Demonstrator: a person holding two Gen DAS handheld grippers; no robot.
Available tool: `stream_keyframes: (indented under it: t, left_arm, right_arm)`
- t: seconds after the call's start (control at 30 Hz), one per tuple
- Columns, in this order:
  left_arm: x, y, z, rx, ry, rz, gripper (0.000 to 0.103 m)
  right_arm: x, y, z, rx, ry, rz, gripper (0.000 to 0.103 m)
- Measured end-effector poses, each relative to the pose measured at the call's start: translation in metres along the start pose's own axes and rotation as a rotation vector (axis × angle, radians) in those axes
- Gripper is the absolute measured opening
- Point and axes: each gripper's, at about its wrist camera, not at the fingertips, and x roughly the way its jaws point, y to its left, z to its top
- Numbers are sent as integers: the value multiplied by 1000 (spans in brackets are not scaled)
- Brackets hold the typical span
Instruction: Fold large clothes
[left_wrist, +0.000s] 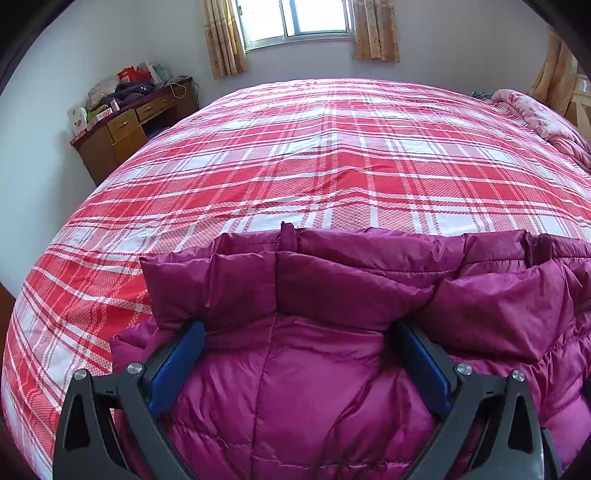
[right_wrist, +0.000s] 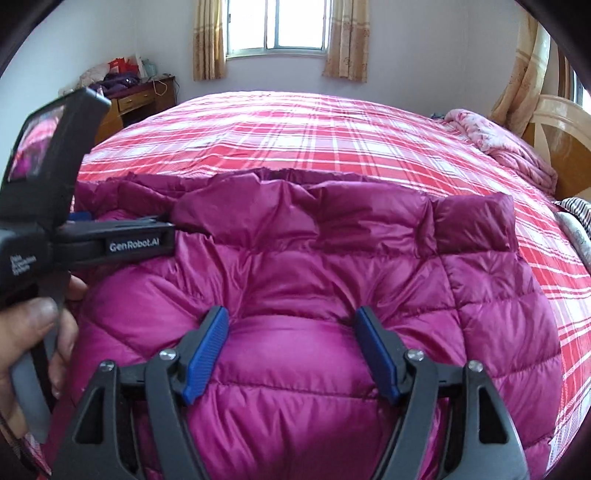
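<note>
A magenta puffer jacket (left_wrist: 314, 387) lies spread on the red plaid bed (left_wrist: 295, 155), its far edge folded back toward me in a thick flap (left_wrist: 280, 284). My left gripper (left_wrist: 299, 328) stands wide, its blue pads (left_wrist: 177, 369) on either side of a bulge of jacket, the fingertips tucked under the flap. In the right wrist view the jacket (right_wrist: 332, 266) fills the middle. My right gripper (right_wrist: 291, 317) is open, its fingertips (right_wrist: 218, 325) denting the padding with a puff of it between them. The left gripper (right_wrist: 162, 225) reaches in from the left, held by a hand (right_wrist: 33, 332).
A wooden desk (left_wrist: 125, 125) piled with clothes and boxes stands at the far left wall. A pink floral quilt (right_wrist: 498, 140) lies bunched by the headboard (right_wrist: 561, 147) at the right, with a striped cloth (right_wrist: 580, 210) near it. Bare sheet stretches beyond the jacket toward the window.
</note>
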Motion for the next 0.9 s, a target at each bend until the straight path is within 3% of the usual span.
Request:
stream_keyframes:
  t: [0.13,0.27,0.4,0.53,0.73,0.87,0.9]
  left_arm:
    - [-5,3,1,-11,2,-18,102]
    - [-36,29,-8,-62,0,-59,102]
    - [-87,66,-36,-70,-71,-53,102]
    - [-111,102,-77,-118,-51,-30,102]
    - [-101,108,-125,-187,92,-179,102]
    - [-101,101,-130,-217,75,-247,101]
    - [-101,101,-130,-225,68,-271,96]
  right_arm:
    - [6,1,-1,-11,10,-4,76]
    - [6,-2,-2,-1,12,10,77]
    - [6,-2,-2,-1,14,9,77]
    - [7,-1,-1,-3,18,7,77]
    - [2,-1,4,-12,48,15,77]
    - [-39,3,-8,-15,15,15,80]
    - [-49,6,-17,-19,13,19,80]
